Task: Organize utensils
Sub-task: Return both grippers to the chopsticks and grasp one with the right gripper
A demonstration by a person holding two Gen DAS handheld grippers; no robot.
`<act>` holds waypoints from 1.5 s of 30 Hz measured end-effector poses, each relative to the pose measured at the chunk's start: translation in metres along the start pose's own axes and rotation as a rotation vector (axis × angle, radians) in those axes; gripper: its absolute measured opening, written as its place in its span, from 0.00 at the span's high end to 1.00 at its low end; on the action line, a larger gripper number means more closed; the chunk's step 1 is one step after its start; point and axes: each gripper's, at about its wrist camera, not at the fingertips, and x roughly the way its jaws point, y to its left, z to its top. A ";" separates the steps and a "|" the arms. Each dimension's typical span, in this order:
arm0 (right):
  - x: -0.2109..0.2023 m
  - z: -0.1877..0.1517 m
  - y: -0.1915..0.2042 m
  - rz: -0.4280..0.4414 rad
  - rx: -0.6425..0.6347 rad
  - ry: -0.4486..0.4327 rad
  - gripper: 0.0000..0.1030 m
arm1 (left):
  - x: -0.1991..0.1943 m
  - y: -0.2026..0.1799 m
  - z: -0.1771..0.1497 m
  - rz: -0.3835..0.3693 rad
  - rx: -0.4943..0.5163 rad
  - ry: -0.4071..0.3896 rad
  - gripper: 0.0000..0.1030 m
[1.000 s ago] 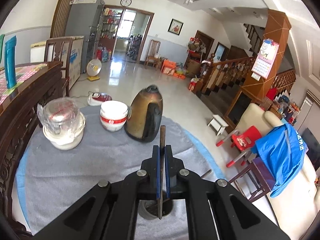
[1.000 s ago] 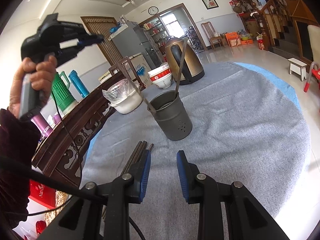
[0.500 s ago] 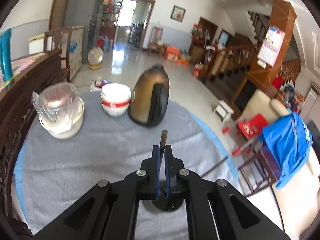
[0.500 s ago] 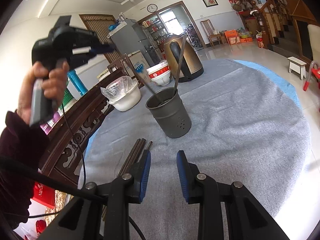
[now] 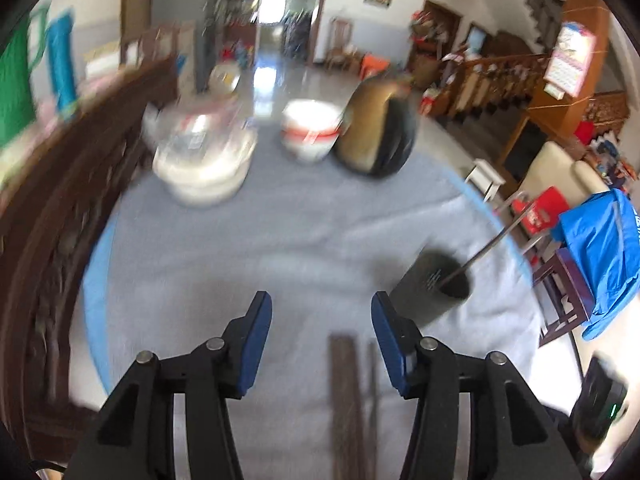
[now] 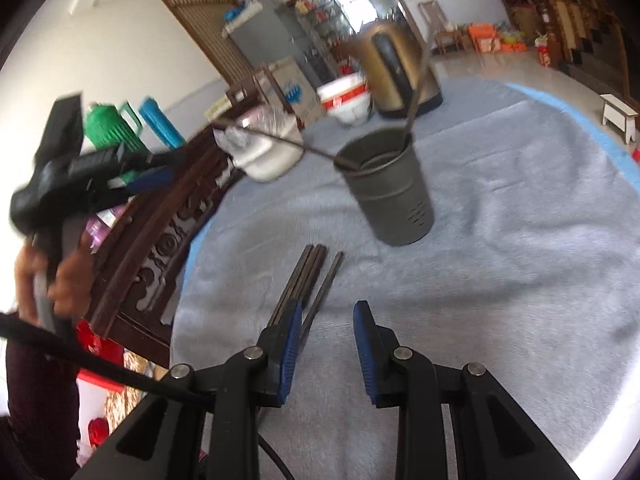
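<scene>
Blurred chopsticks (image 5: 348, 408) lie beneath the parted left claw (image 5: 320, 344); right claw (image 6: 327, 344) parted.

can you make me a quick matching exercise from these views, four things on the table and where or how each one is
Things:
1. utensil holder
2. chopsticks
3. kettle
4. left tongs

States:
a. lying flat on the grey cloth
b. open, holding nothing
c. upright, with two thin utensils leaning out
d. gold and black, at the far edge beside a white and red bowl

Pairs: 1-c, 2-a, 3-d, 4-b
</scene>
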 end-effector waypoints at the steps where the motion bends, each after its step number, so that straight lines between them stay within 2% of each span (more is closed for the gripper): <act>1: 0.010 0.004 0.003 -0.001 0.001 0.026 0.72 | 0.008 0.013 -0.012 0.001 -0.029 0.036 0.49; 6: 0.068 0.023 0.017 -0.043 0.022 0.137 0.74 | 0.035 0.049 -0.052 -0.015 -0.126 0.142 0.49; 8: 0.089 0.027 0.021 -0.073 0.037 0.176 0.79 | 0.044 0.060 -0.067 -0.030 -0.153 0.174 0.49; 13: 0.136 0.031 0.024 -0.161 0.079 0.228 0.82 | 0.056 0.069 -0.089 -0.039 -0.152 0.213 0.49; 17: 0.156 0.031 0.023 -0.242 0.092 0.260 0.85 | 0.065 0.066 -0.092 -0.040 -0.123 0.231 0.49; 20: 0.159 0.031 0.031 -0.279 0.041 0.263 0.90 | 0.069 0.063 -0.090 -0.055 -0.108 0.238 0.49; 26: 0.146 0.024 0.021 -0.289 -0.016 0.275 0.90 | 0.088 0.050 -0.084 -0.079 -0.068 0.262 0.49; 31: 0.122 0.019 0.004 -0.329 -0.043 0.286 0.90 | 0.104 0.027 -0.082 -0.098 -0.025 0.293 0.49; 35: 0.109 0.016 -0.007 -0.317 -0.034 0.273 0.89 | 0.121 0.012 -0.080 -0.093 -0.003 0.322 0.49; 42: 0.110 0.013 -0.007 -0.303 -0.054 0.256 0.89 | 0.141 0.001 -0.072 -0.086 -0.003 0.342 0.49; 45: 0.110 0.012 -0.012 -0.279 -0.043 0.254 0.89 | 0.144 -0.002 -0.070 -0.073 0.005 0.321 0.49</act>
